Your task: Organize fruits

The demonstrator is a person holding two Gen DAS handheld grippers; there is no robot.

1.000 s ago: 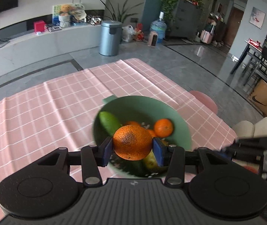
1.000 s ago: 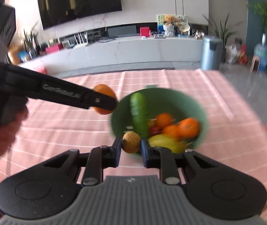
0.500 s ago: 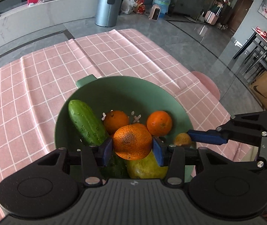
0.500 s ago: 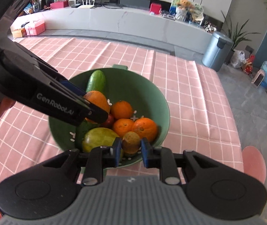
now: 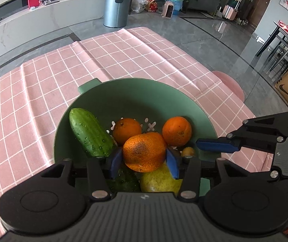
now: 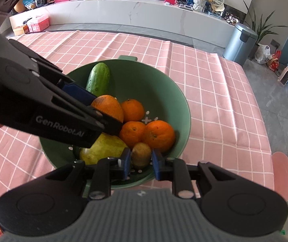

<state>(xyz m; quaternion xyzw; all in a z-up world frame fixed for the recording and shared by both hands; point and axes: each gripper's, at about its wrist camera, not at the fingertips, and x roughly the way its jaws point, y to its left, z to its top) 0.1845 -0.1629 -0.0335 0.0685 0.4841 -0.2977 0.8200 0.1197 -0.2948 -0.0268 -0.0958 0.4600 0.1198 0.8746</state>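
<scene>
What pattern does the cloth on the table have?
The tablecloth is pink with a white grid; clearest in the left wrist view.

Both grippers point steeply down, side by side. The left gripper (image 5: 144, 159) has its jaws opening; the right gripper (image 6: 140, 162) stands slightly parted.

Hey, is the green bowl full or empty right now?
Partly full. The bowl holds a cucumber, several oranges, a pear and a small brown fruit; its far inner wall is bare.
</scene>
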